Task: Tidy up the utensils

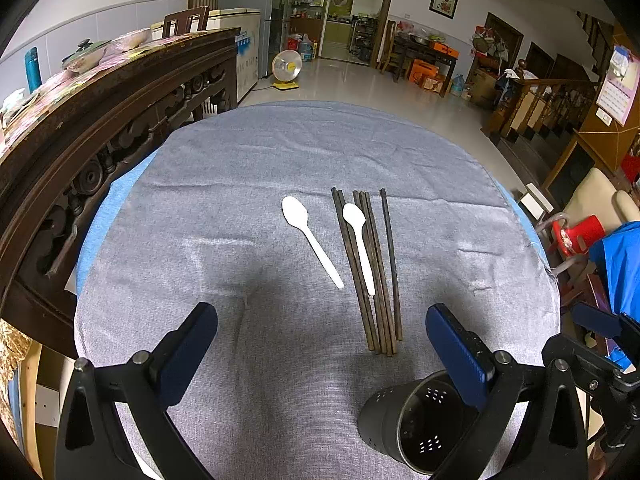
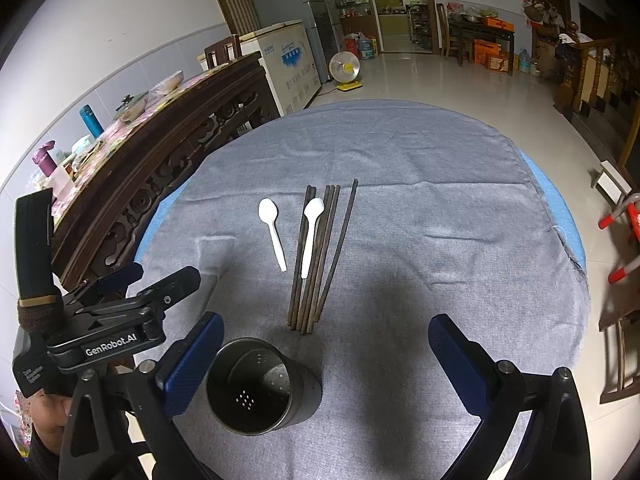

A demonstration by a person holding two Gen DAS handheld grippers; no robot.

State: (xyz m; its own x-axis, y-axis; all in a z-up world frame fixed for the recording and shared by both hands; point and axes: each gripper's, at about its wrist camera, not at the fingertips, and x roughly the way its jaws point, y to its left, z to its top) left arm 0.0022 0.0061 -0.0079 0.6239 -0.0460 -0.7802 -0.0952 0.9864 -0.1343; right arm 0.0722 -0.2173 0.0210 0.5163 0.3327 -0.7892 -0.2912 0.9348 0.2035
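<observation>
Nearest the lenses stands the dark perforated metal utensil cup (image 2: 262, 390), upright on the grey tablecloth (image 2: 440, 184), mouth up and ready to receive. Beyond it lie the dark wooden chopsticks (image 1: 370, 272) in a loose bundle, one white plastic spoon (image 1: 360, 246) on top, another white spoon (image 1: 310, 238) just beside. Left gripper (image 1: 320, 344) and right gripper (image 2: 324, 352) both hover spread wide, holding nothing, probably lining up a first pick.

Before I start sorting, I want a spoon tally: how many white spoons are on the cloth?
2. One white spoon lies alone on the cloth, left of the chopsticks. The other spoon rests on top of the chopsticks. None shows inside the black holder.
</observation>
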